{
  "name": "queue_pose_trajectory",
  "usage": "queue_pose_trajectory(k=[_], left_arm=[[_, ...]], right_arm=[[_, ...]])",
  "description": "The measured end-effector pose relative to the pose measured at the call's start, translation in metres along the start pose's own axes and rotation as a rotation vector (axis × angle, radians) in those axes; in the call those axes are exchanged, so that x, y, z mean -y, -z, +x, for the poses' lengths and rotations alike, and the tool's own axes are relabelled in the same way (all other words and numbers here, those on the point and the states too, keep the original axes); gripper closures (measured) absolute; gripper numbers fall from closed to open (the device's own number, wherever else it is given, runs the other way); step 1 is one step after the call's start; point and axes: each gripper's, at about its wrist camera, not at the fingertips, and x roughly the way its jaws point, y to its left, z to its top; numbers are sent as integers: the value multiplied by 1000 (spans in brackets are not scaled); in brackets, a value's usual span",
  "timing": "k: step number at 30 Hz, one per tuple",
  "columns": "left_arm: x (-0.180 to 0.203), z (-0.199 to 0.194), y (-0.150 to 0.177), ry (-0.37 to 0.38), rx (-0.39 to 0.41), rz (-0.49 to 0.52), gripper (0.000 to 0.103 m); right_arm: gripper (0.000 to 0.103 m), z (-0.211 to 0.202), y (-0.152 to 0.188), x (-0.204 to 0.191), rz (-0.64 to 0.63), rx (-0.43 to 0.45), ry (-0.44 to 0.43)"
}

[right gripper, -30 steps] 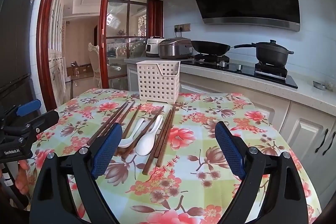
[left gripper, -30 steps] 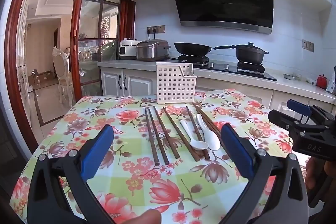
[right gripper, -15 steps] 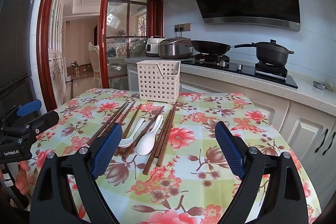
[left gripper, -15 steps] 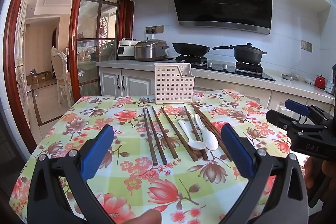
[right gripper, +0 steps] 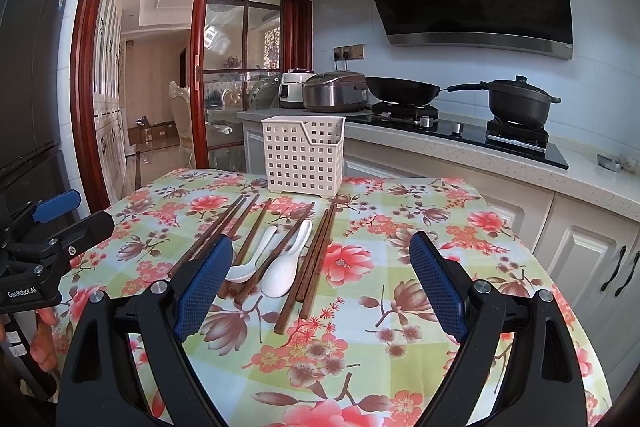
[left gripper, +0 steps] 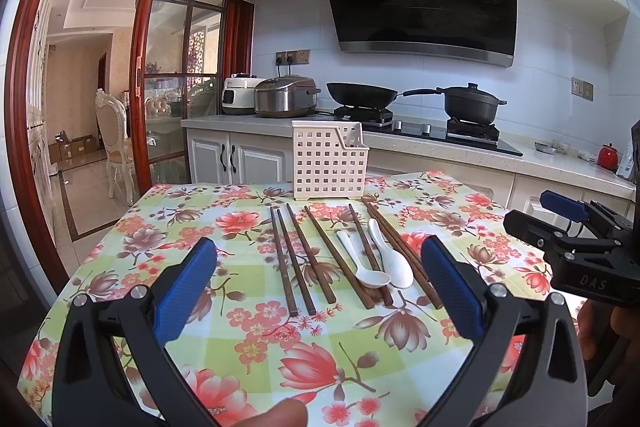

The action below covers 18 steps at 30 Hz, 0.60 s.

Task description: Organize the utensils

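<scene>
Several dark wooden chopsticks (left gripper: pixel 298 259) (right gripper: pixel 308 267) lie side by side on the floral tablecloth, with two white ceramic spoons (left gripper: pixel 394 257) (right gripper: pixel 282 269) among them. Behind them stands a white perforated utensil basket (left gripper: pixel 329 165) (right gripper: pixel 303 155); nothing shows above its rim. My left gripper (left gripper: pixel 318 273) hovers open above the table's near side, nothing between its blue pads. My right gripper (right gripper: pixel 320 273) is open too, just short of the spoons. Each gripper shows at the edge of the other's view, the right gripper (left gripper: pixel 576 227) and the left gripper (right gripper: pixel 52 227).
The table (left gripper: pixel 120 247) ends at a kitchen counter (left gripper: pixel 560 159) with a hob, a black pan, a black pot (left gripper: pixel 472 103) and rice cookers (left gripper: pixel 284 101). A glass sliding door stands at the left. A fingertip shows at the left wrist view's bottom edge.
The left gripper has tilted or risen slightly, so the scene sits a little lower in its view. The right gripper and all the utensils have stayed put.
</scene>
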Motion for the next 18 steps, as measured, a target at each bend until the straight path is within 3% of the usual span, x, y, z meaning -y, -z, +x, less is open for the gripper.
queue_pose_trajectory(k=[18], left_arm=[[2,1,-1,1,5,1,4]], right_arm=[[19,-1,-1,1,0,0,-1]])
